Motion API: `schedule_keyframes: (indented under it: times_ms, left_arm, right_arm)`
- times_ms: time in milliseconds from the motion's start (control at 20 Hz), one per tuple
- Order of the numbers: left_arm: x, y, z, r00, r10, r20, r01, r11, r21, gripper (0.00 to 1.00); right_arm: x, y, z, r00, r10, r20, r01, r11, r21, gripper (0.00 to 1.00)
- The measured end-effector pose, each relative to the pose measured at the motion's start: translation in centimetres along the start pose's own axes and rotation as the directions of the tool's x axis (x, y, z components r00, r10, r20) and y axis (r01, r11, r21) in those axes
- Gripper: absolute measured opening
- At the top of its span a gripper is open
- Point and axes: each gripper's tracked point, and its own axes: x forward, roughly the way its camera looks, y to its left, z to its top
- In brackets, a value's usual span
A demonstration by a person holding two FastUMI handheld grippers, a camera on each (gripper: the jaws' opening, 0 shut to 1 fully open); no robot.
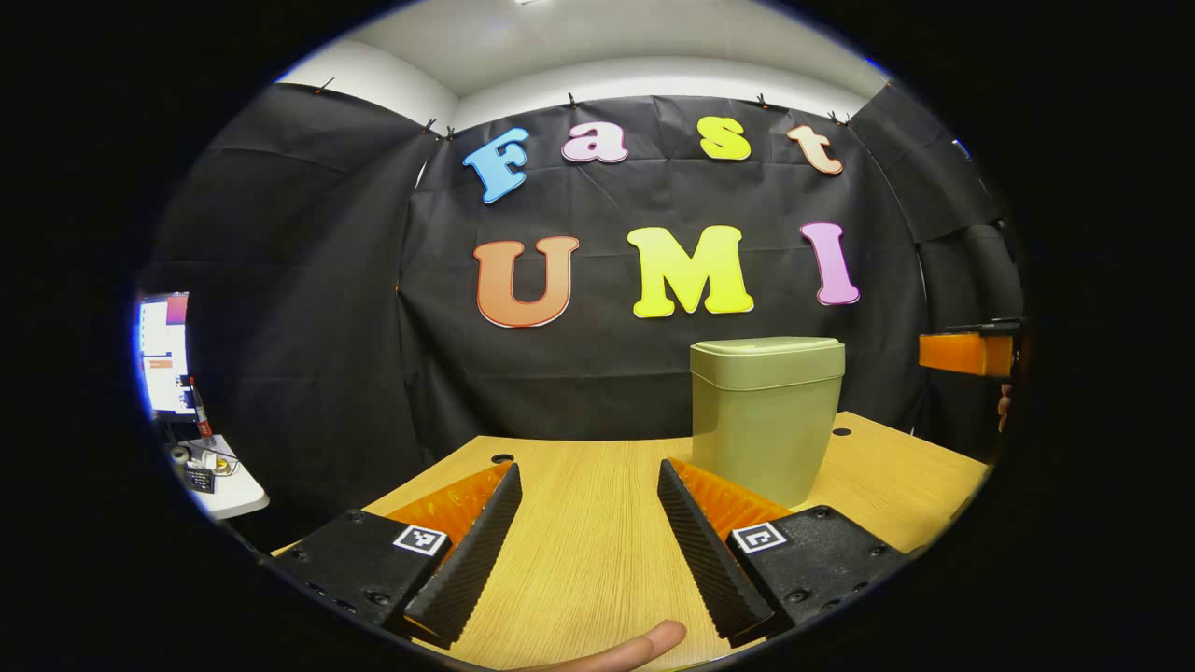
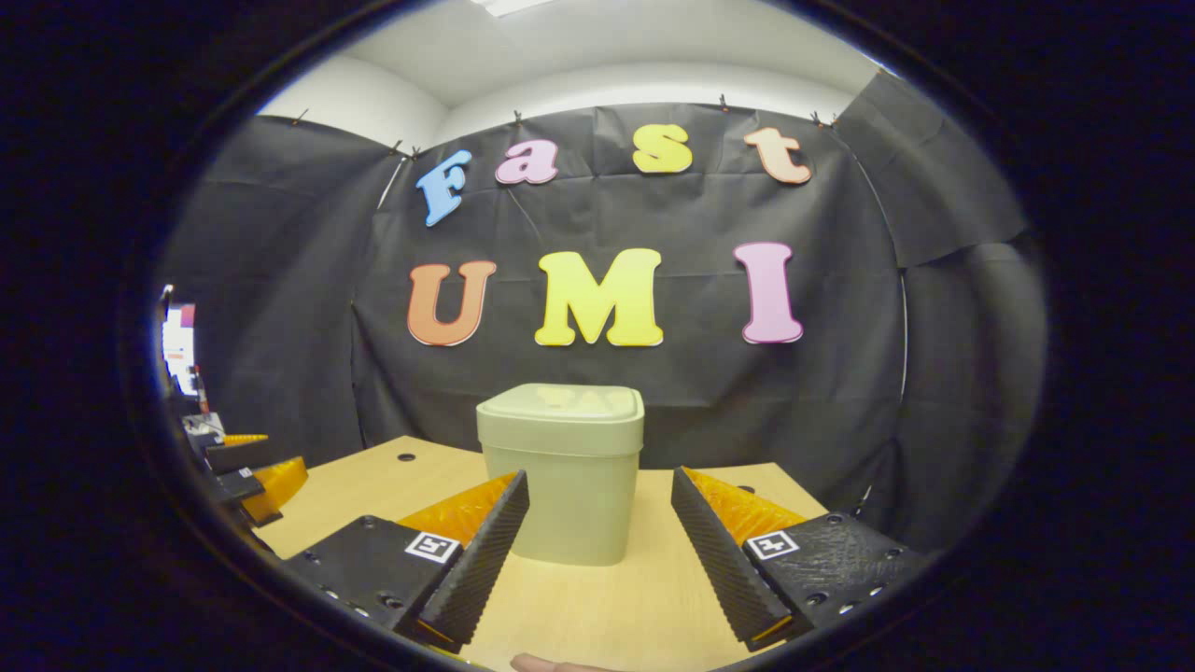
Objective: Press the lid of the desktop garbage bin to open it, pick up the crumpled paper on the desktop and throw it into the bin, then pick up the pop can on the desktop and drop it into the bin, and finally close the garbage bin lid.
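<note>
a fingertip (image 1: 644, 646) is seen at the near edge of the left gripper view, just below the left gripper (image 1: 588, 541), whose jaws are spread wide over bare desk (image 1: 579, 504) with nothing held between them. from this gripper the bin (image 1: 766, 415) lies ahead and off to the right, its lid (image 1: 767, 347) shut and flat. in the right gripper view the right gripper (image 2: 597, 551) is likewise held wide and empty, and the bin (image 2: 562, 471) stands almost straight ahead between its fingers, the lid (image 2: 563, 401) facing up. the right gripper is judged the nearer and better lined up for the press, which calls for a move forward and down onto the lid. paper and can are not made out.
</note>
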Motion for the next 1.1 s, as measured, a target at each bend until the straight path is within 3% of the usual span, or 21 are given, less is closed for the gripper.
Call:
schedule_keyframes:
  times_ms: [150, 250, 550, 900, 1100]
  left_arm:
    - [-0.3, -2.0, 0.0, 1.000, -0.016, -0.005, 0.016, 1.000, 0.011, 0.95]
    - [-0.9, -3.2, 0.1, 0.999, -0.032, -0.013, 0.033, 0.999, 0.026, 0.95]
    - [-3.4, -6.0, 1.6, 0.999, -0.043, 0.010, 0.042, 0.998, 0.040, 0.94]
    - [-6.1, -7.9, 2.9, 0.997, -0.062, 0.053, 0.060, 0.997, 0.051, 0.94]
    - [-6.5, -7.8, 3.1, 0.997, -0.054, 0.055, 0.053, 0.999, 0.004, 0.94]
  right_arm:
    - [-2.6, -0.8, -1.2, 0.999, 0.007, 0.053, -0.006, 1.000, -0.019, 0.98]
    - [-3.8, -1.2, -1.9, 0.997, 0.013, 0.071, -0.012, 1.000, -0.018, 0.95]
    - [-5.9, 0.9, -3.3, 0.991, 0.118, 0.066, -0.120, 0.992, 0.028, 0.95]
    - [-5.4, 1.4, -4.7, 0.994, 0.097, 0.043, -0.096, 0.995, -0.022, 0.97]
    - [-5.4, 2.4, -5.4, 0.994, 0.104, 0.034, -0.102, 0.993, -0.054, 0.98]
